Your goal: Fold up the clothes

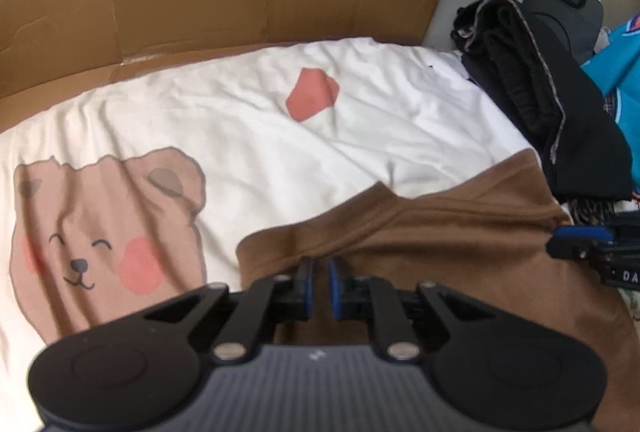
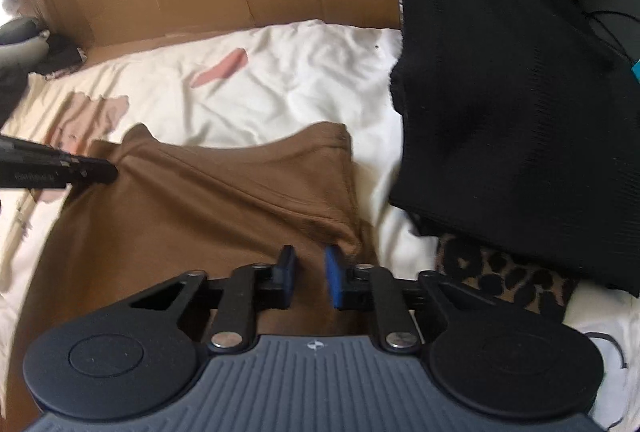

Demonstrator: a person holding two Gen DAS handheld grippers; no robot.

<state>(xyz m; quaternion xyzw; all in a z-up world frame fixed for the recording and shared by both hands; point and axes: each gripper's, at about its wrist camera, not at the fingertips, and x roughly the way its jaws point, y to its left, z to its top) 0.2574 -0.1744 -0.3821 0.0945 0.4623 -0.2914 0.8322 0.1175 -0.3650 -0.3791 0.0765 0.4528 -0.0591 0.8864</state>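
On the bed, we pinch the soft, light brown garment (image 2: 208,192) at its edge, left gripper (image 1: 320,286) and right gripper (image 2: 310,278) jaws nearly shut on cloth.

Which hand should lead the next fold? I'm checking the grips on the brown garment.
Left, probably. The left gripper pinches a raised fold of the brown garment; the right gripper shows a gap between its pads, grip unclear.
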